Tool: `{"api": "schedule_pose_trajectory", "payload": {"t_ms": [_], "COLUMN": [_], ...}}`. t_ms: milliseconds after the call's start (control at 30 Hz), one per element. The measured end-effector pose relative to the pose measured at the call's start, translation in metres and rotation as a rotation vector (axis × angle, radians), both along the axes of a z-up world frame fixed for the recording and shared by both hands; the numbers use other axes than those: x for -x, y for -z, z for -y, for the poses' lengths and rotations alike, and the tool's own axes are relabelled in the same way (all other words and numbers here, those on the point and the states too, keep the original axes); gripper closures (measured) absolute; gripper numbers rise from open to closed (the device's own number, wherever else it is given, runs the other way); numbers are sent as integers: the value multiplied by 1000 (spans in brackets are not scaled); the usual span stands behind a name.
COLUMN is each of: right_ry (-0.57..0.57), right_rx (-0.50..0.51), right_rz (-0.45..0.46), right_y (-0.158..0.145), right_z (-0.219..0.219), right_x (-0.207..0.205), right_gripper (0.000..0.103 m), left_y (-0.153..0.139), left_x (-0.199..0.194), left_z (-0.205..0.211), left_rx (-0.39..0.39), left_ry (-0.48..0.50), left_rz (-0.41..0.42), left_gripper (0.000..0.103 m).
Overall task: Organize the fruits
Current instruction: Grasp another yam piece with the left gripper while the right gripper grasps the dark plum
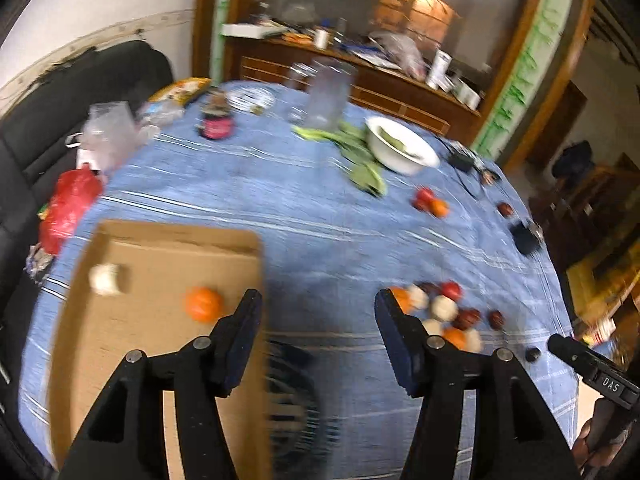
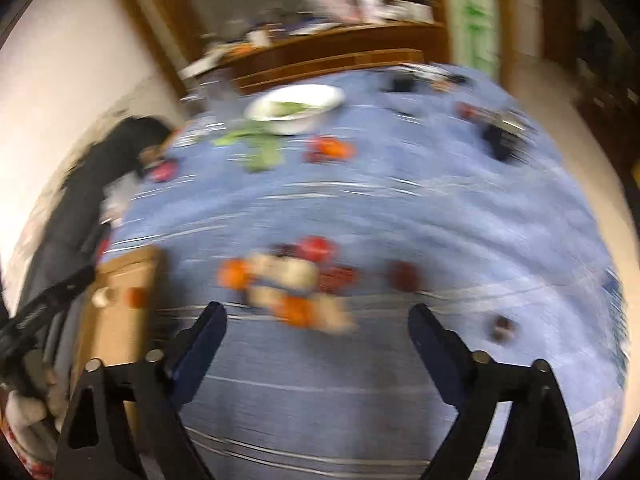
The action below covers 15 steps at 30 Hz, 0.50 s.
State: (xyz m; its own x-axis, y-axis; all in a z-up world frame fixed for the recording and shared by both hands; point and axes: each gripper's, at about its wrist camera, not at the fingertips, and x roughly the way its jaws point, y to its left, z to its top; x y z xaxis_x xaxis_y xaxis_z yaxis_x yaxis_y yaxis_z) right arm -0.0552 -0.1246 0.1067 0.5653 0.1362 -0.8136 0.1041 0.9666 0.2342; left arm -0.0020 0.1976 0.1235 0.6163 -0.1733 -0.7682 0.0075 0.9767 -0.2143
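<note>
We count about ten fruits in the heap point(image 1: 444, 316) on the blue tablecloth point(image 1: 304, 216), orange, white and dark red, just right of the cardboard tray point(image 1: 160, 280), which holds one orange point(image 1: 203, 304) and one white piece point(image 1: 105, 279). A pair of fruits point(image 1: 430, 202) lies farther off near the white bowl point(image 1: 400, 146). Our left gripper point(image 1: 318, 306) stands open and holds nothing; our right gripper point(image 2: 318, 316) gapes wider, empty too. Only the left view reads "DAS" on the other tool point(image 1: 592, 368); the right view is too blurred to count.
</note>
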Motion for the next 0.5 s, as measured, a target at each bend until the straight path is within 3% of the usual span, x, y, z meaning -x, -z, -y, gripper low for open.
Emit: {"api": "schedule_pose_trajectory", "payload": {"t_ms": [133, 333, 433, 500], "right_ry": [98, 187, 198, 231], "right_rx": [86, 280, 280, 227], "right_rz": [6, 177, 29, -48], "right_y": [-5, -34, -7, 10], "right_z": [49, 80, 94, 107], "right_x": [33, 85, 83, 85], "right_gripper": [17, 17, 17, 18], "left_y": [12, 38, 48, 54], "left_x": [0, -5, -8, -12], "left_z": [48, 116, 147, 159], "left_rx": [38, -40, -72, -74], "left_ry": [75, 198, 243, 272], "left_rz": [-17, -63, -70, -83], "left_gripper": [46, 46, 46, 46]}}
